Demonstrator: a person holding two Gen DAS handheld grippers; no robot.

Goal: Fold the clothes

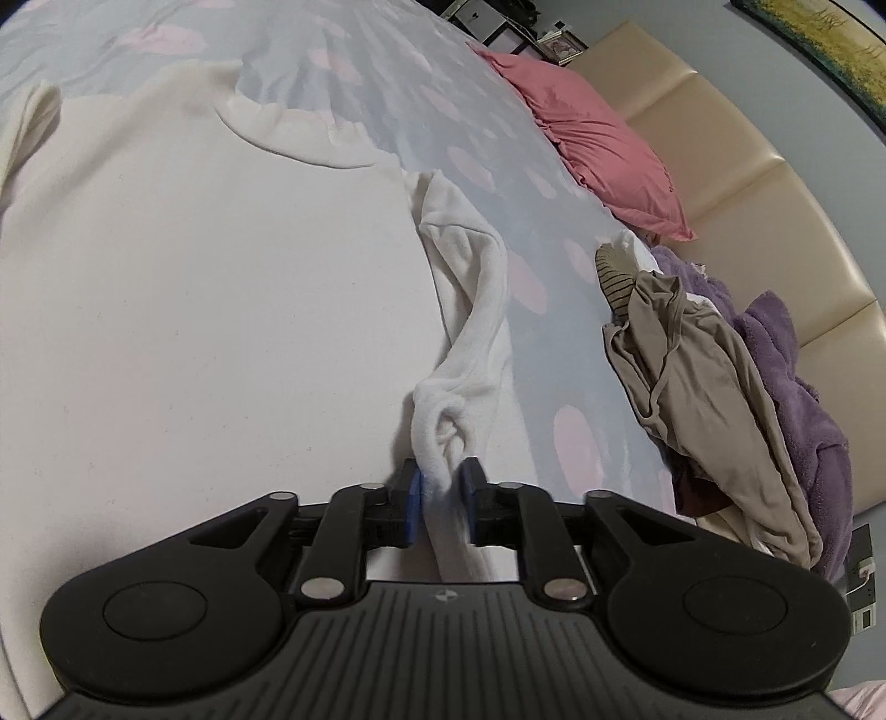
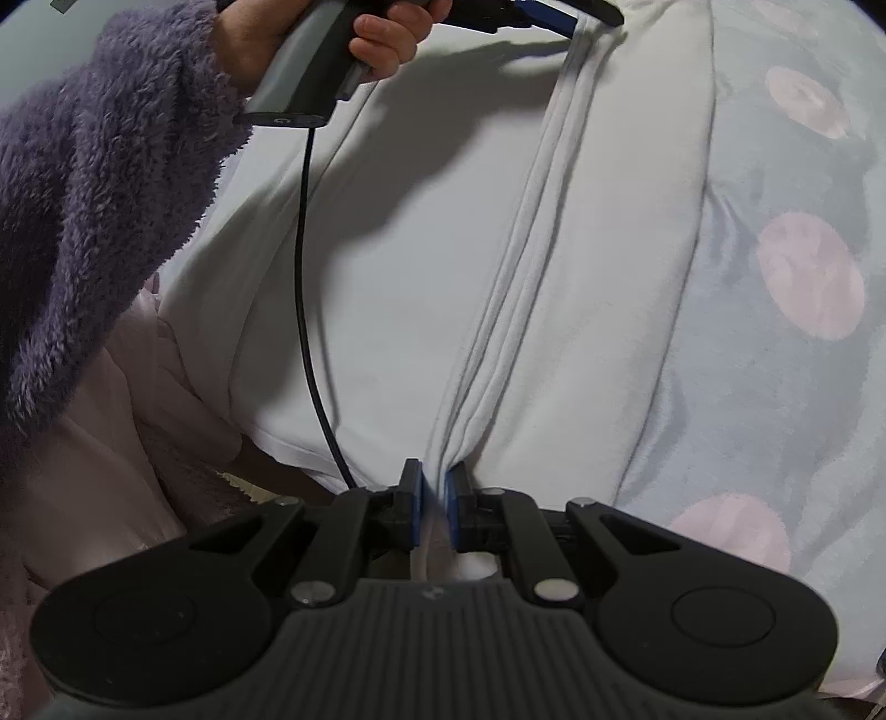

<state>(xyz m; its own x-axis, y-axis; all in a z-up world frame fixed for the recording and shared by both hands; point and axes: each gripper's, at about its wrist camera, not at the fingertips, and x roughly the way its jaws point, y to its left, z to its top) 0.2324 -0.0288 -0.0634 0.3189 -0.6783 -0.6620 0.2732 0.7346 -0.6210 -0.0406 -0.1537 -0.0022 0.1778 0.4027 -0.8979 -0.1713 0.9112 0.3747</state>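
Note:
A white long-sleeved top (image 1: 221,277) lies flat on the bed. Its sleeve (image 1: 476,310) runs down to my left gripper (image 1: 443,493), whose blue pads stand slightly apart with the bunched cuff loose between them. In the right wrist view a pleated ridge of the same white top (image 2: 531,221) stretches from my right gripper (image 2: 434,498), shut on the cloth, up to the left gripper (image 2: 554,14) at the top edge. A hand (image 2: 387,39) in a purple fleece sleeve (image 2: 94,194) holds that gripper.
The bedsheet (image 1: 443,83) is pale blue with pink spots. A pink pillow (image 1: 598,144), a striped sock (image 1: 614,277), a beige garment (image 1: 692,387) and a purple fleece (image 1: 803,387) lie by the padded headboard (image 1: 747,138). A black cable (image 2: 302,277) hangs over the top.

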